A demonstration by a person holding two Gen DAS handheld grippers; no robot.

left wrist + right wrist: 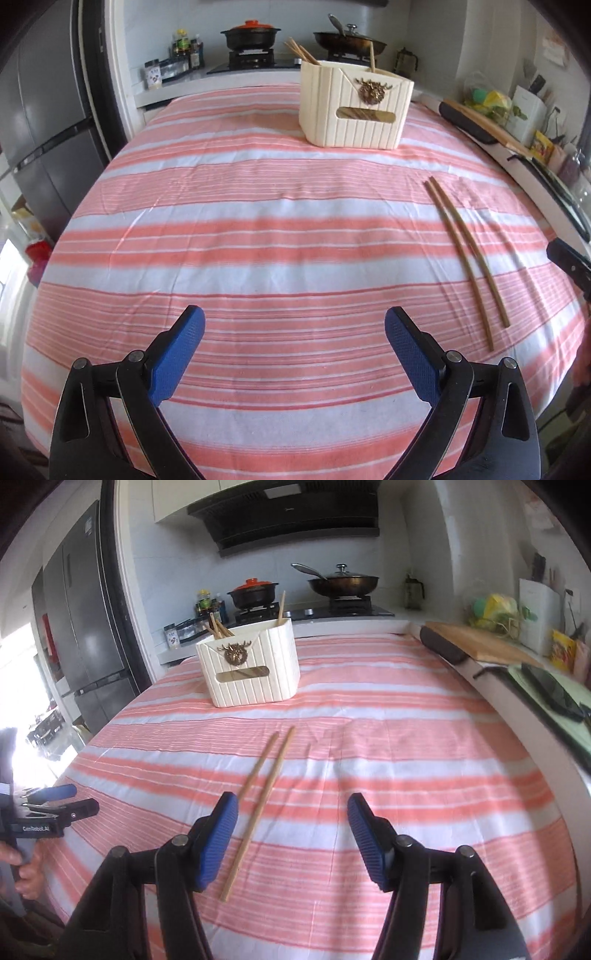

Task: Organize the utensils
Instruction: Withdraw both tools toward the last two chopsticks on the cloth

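Note:
Two wooden chopsticks (pixel 258 801) lie side by side on the pink-and-white striped tablecloth (pixel 369 775); they also show at the right in the left wrist view (pixel 469 254). My right gripper (pixel 291 805) is open and empty, low over their near ends, with one chopstick running just inside its left finger. A cream utensil box (pixel 251 668) with a brass deer emblem stands at the far side and holds several chopsticks; it also shows in the left wrist view (pixel 354 107). My left gripper (pixel 294 321) is open and empty over bare cloth, left of the loose chopsticks.
A stove with a black pot (pixel 253 592) and a lidded pan (pixel 343 581) stands behind the table. A wooden cutting board (pixel 476 642) and a counter run along the right edge. A grey fridge (pixel 85 627) is at the left.

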